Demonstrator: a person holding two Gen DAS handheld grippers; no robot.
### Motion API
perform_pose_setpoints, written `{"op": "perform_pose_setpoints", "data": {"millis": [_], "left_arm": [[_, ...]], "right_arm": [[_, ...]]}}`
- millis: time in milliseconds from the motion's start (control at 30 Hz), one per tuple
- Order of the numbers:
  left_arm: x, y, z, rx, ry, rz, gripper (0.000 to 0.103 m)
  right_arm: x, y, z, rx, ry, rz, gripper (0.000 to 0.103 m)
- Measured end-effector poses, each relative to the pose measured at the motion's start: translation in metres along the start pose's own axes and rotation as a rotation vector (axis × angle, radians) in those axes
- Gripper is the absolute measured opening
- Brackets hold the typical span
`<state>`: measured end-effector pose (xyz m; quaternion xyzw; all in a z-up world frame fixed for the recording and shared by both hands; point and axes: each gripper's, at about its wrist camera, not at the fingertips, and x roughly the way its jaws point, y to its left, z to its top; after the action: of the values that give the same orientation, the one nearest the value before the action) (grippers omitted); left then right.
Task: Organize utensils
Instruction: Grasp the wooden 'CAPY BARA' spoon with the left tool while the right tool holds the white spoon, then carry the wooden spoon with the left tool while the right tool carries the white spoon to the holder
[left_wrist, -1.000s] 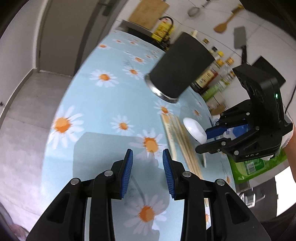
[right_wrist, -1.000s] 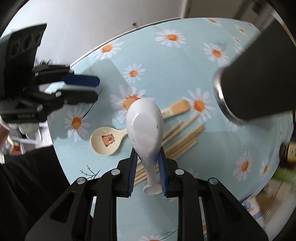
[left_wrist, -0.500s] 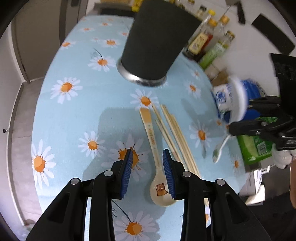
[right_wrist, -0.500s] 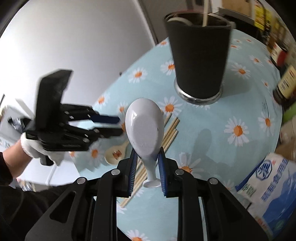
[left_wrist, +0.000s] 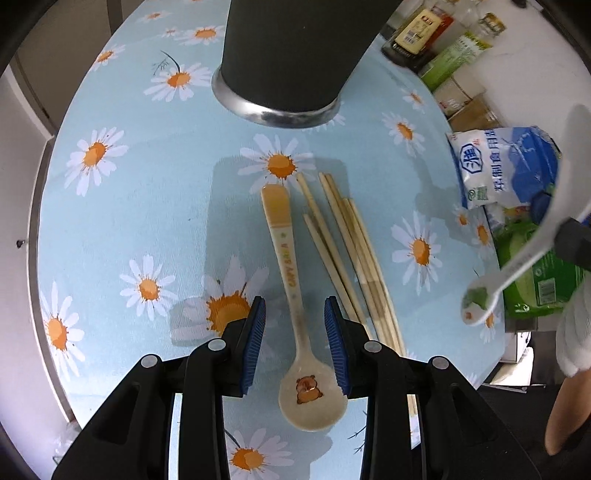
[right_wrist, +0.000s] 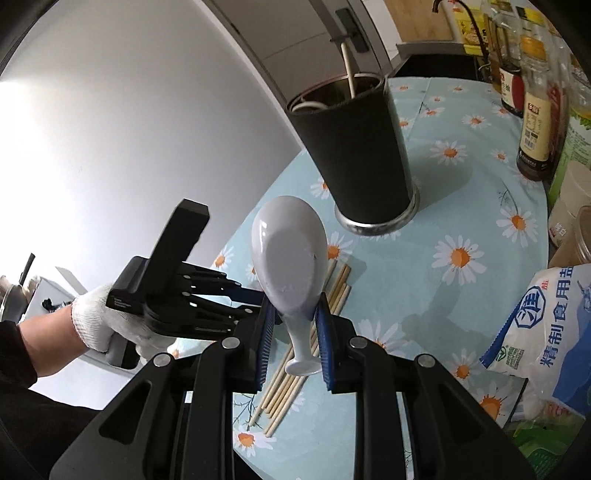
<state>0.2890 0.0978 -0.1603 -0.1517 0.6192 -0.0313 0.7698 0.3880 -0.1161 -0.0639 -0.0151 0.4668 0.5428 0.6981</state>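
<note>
A beige spoon (left_wrist: 291, 266) with a bear print lies on the daisy tablecloth (left_wrist: 129, 206), its handle toward the black utensil holder (left_wrist: 291, 55). My left gripper (left_wrist: 295, 332) is open and points down over it. The spoon's neck lies between the blue pads, and they do not touch it. Several wooden chopsticks (left_wrist: 351, 251) lie just right of that spoon. My right gripper (right_wrist: 295, 332) is shut on the handle of a white spoon (right_wrist: 288, 266), held bowl-up in the air short of the holder (right_wrist: 354, 155). One chopstick and a white utensil stand inside the holder.
A salt bag (left_wrist: 506, 170) and a green packet (left_wrist: 543, 273) lie at the table's right edge. Sauce bottles (right_wrist: 535, 110) stand behind them. A white-gloved hand (right_wrist: 96, 317) holds the left gripper, close to the left of the right one.
The left gripper moved over the table and tilted down until the beige spoon came between its pads. The right gripper rose and rolled with the white spoon, so it now faces the holder.
</note>
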Motion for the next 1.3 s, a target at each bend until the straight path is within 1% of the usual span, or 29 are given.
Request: {"op": "perform_pose_setpoints", "data": {"millis": [100,133,167,200,233,300,367,500,567,800,900,967,1133,1200,1300], "left_arm": [[0.003,-0.002,0.006,-0.01,0.051,0.028,0.029],[0.003,-0.003,0.008,-0.007,0.064,0.044,0.023],[0.004,-0.003,0.01,-0.008,0.08,0.064,0.022],[0.006,-0.004,0.012,-0.016,0.09,0.057,0.009],[0.007,-0.003,0.012,-0.039,0.102,0.052,0.006],[0.01,-0.008,0.014,-0.013,0.114,0.087,0.006],[0.012,-0.01,0.014,-0.02,0.115,0.101,0.006],[0.013,-0.011,0.013,-0.038,0.097,0.097,0.006],[0.01,-0.007,0.012,-0.06,0.079,0.098,0.006],[-0.019,-0.009,0.005,-0.056,-0.029,0.066,0.006],[-0.031,-0.01,-0.004,-0.052,-0.076,0.055,0.006],[-0.037,-0.007,-0.006,-0.069,-0.11,0.029,0.006],[-0.056,-0.009,-0.02,-0.083,-0.199,0.005,0.006],[-0.061,-0.008,-0.021,-0.097,-0.224,-0.012,0.006],[-0.074,-0.009,-0.023,-0.105,-0.284,-0.021,0.006]], "right_arm": [[-0.006,0.0,-0.002,0.019,-0.036,-0.004,0.024],[-0.007,-0.002,-0.003,0.027,-0.046,-0.005,0.024],[-0.009,-0.001,-0.003,0.037,-0.059,-0.001,0.024],[-0.01,-0.001,-0.004,0.039,-0.065,0.0,0.024],[-0.01,-0.001,-0.005,0.039,-0.068,0.0,0.024],[-0.009,0.002,-0.005,0.038,-0.07,-0.004,0.024],[-0.007,0.002,-0.006,0.041,-0.07,0.003,0.024],[-0.002,-0.001,-0.005,0.042,-0.065,0.009,0.024],[-0.001,-0.002,-0.005,0.039,-0.062,0.005,0.024],[0.002,-0.008,0.002,0.041,-0.055,0.003,0.024],[0.003,-0.007,0.007,0.032,-0.055,0.002,0.024],[0.003,-0.007,0.011,0.031,-0.058,0.006,0.024],[0.005,-0.003,0.021,0.005,-0.045,-0.015,0.024],[0.005,-0.001,0.024,-0.004,-0.045,-0.012,0.024],[0.006,0.005,0.031,-0.03,-0.05,-0.016,0.024]]}}
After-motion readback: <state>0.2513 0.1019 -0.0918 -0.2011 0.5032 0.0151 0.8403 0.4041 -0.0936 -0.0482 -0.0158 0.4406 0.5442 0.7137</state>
